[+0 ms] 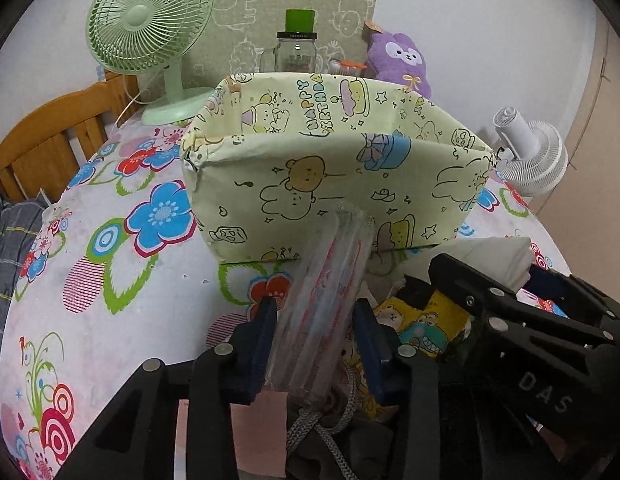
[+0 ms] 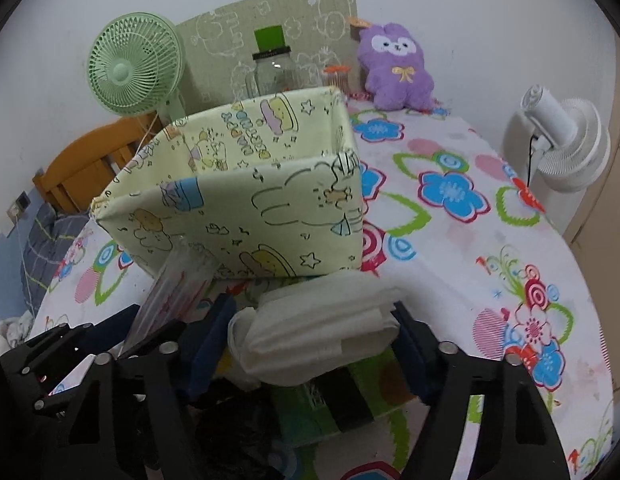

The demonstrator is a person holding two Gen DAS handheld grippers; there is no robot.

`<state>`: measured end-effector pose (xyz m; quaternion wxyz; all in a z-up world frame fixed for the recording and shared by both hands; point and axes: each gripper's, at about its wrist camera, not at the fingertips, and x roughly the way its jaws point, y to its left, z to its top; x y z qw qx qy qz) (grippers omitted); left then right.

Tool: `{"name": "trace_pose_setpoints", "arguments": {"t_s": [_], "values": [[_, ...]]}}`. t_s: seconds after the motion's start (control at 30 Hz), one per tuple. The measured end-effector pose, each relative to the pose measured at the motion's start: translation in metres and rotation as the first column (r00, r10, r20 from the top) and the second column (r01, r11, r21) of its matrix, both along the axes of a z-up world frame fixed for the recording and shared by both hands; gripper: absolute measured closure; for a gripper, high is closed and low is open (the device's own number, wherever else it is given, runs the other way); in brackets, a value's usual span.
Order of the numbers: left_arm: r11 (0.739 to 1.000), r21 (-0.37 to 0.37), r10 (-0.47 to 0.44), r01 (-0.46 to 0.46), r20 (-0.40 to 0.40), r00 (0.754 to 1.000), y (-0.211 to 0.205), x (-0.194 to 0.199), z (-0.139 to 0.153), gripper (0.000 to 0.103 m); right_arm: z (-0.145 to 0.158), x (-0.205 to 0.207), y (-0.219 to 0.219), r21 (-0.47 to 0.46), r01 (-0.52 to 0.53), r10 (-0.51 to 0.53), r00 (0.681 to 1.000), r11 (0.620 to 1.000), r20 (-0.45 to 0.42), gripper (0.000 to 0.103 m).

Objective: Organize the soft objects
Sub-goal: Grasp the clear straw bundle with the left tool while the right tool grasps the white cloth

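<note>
Clear packet (image 1: 329, 300): 1, in left jaws | white cloth (image 2: 321, 332): 1, in right jaws | bin (image 1: 337, 184): 1

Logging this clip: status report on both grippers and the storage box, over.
Left gripper shut on clear plastic packet. Right gripper shut on folded white cloth. Yellow fabric box open, directly ahead, nothing blocking it.

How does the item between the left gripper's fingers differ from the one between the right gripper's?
The clear plastic packet is see-through with red print; the white folded cloth is opaque and plain. The packet is long and thin, lying along the left gripper; the cloth is wide and thick, lying across the right gripper. Both sit before the yellow fabric bin.
</note>
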<state>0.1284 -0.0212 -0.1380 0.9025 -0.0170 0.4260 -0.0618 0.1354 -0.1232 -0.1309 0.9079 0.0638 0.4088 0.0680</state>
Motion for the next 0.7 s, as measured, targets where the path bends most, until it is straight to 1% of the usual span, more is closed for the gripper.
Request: {"name": "trace_pose_setpoints", "arguments": {"t_s": [0.03, 0.1, 0.27, 0.3, 0.33, 0.4, 0.5, 0.7], "values": [[1.0, -0.001, -0.001, 0.001, 0.002, 1.0, 0.0, 0.0, 0.0, 0.065, -0.001, 0.0, 0.0, 0.005, 0.0, 0.0, 1.0, 1.0, -0.002, 0.036], [1.0, -0.003, -0.001, 0.001, 0.005, 1.0, 0.0, 0.0, 0.001, 0.066, -0.001, 0.0, 0.0, 0.008, -0.005, 0.005, 1.0, 1.0, -0.002, 0.044], [1.0, -0.007, -0.004, 0.004, 0.021, 1.0, -0.001, -0.003, 0.005, 0.071, 0.004, -0.003, 0.003, 0.009, -0.016, 0.016, 1.0, 1.0, 0.012, 0.057], [1.0, -0.007, -0.005, 0.005, 0.027, 1.0, -0.001, -0.004, 0.007, 0.074, 0.005, -0.003, 0.003, 0.01, -0.017, 0.017, 1.0, 1.0, 0.014, 0.06], [1.0, -0.01, -0.006, 0.007, 0.031, 1.0, -0.001, -0.006, 0.008, 0.079, 0.006, -0.004, 0.003, 0.013, -0.019, 0.018, 1.0, 1.0, 0.016, 0.061], [1.0, -0.022, -0.004, 0.005, 0.039, 0.999, 0.0, -0.007, 0.012, 0.084, 0.008, -0.007, 0.003, 0.017, -0.021, 0.021, 1.0, 1.0, 0.023, 0.066], [1.0, -0.017, -0.01, 0.011, 0.052, 0.999, -0.002, -0.009, 0.016, 0.087, 0.014, -0.012, 0.004, 0.019, -0.026, 0.025, 0.999, 0.999, 0.041, 0.071], [1.0, -0.018, -0.012, 0.014, 0.082, 0.997, -0.003, -0.017, 0.024, 0.089, 0.026, -0.02, 0.004, 0.023, -0.024, 0.022, 0.997, 0.999, 0.071, 0.075]]}}
